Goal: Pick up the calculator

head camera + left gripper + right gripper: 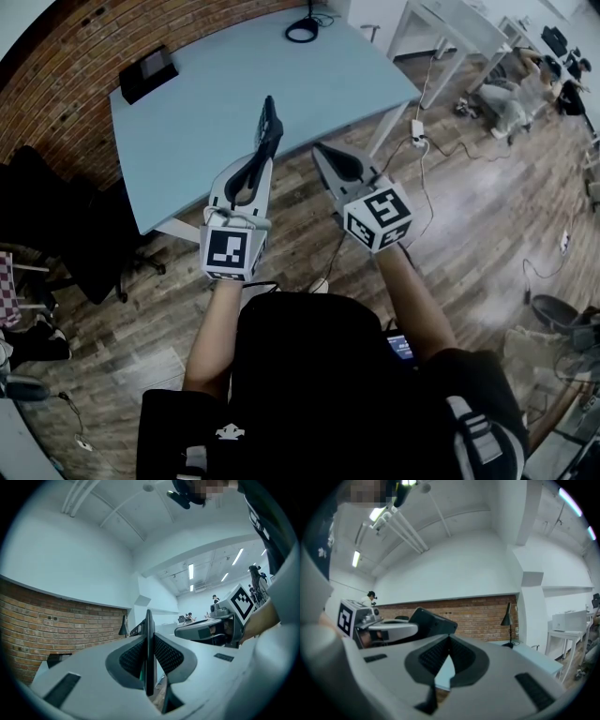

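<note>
Calculator (269, 120) stands on edge in the air, pinched between the jaws of the left gripper (260, 159) over the pale table's (206, 122) near edge, while the right gripper (321, 152) alongside is closed on nothing.

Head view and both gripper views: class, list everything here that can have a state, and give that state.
calculator: off the table, held on edge, sticking out past the gripper.
left gripper: shut on the calculator.
right gripper: shut, nothing between its jaws.
black box: lying flat on the table, untouched.
</note>
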The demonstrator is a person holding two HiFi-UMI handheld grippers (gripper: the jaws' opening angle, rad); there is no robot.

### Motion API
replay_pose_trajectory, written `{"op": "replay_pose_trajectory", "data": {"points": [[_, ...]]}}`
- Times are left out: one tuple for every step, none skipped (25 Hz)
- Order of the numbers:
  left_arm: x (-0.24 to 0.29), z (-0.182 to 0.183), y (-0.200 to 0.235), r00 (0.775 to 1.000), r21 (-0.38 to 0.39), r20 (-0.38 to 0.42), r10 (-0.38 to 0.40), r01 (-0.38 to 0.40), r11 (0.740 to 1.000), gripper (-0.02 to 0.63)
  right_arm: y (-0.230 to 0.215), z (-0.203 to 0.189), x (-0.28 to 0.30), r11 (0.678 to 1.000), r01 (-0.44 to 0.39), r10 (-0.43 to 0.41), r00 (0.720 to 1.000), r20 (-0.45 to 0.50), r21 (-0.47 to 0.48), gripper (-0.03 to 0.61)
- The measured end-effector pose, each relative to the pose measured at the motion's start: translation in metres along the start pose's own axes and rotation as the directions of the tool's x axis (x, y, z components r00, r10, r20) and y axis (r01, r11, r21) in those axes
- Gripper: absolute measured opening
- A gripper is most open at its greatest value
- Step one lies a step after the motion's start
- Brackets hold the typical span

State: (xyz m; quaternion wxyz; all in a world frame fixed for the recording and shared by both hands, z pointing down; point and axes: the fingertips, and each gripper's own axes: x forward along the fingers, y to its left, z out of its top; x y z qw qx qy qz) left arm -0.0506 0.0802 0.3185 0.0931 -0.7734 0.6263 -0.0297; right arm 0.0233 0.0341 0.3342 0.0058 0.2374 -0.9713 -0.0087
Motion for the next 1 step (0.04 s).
{"op": "replay_pose_trajectory", "data": {"points": [[-0.0004, 0.0001, 0.0002, 1.000, -0.004, -0.005, 0.002, -0.002, 1.000, 0.057, 0.0005, 0.0005, 0.0003, 1.000, -0.002, 0.002, 1.000, 0.000, 0.000, 0.003]]}}
